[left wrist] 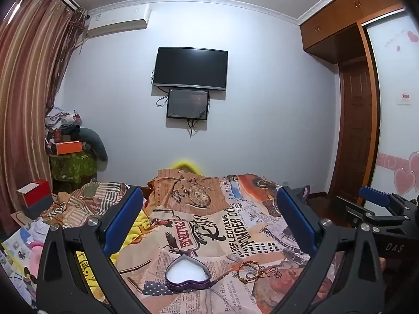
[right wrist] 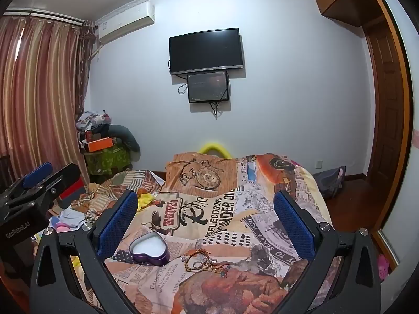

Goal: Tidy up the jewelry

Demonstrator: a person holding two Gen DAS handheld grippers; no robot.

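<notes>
here, in a bedroom under a wall-mounted television (left wrist: 190,68), i hold both tools above a bed spread with a newspaper-print quilt (left wrist: 235,225), the broad flat surface that serves as my worktable. the left gripper (left wrist: 209,214) hangs with its blue-padded jaws spread wide and nothing between them, and the right gripper (right wrist: 205,216) is just the same, wide apart and empty; i judge both are kept high and splayed so the cameras can take in the whole layout before either one commits. the right gripper also shows at the edge of the left camera's view, and the left at the edge of the right's, so the two sit side by side. on the quilt near me lies a purple heart-shaped tin (left wrist: 187,272), lid off and its pale lining facing up, apparently laid open to receive the pieces. just to its right, apart from the tin and not yet in it, sits the jewelry (right wrist: 207,261): a small tangle of braided cord bracelets, with what looks like a ring or two, though the pieces are too small to count. the sorting seems not to have begun, and the tangle will probably need a careful pinch on a single strand.
</notes>
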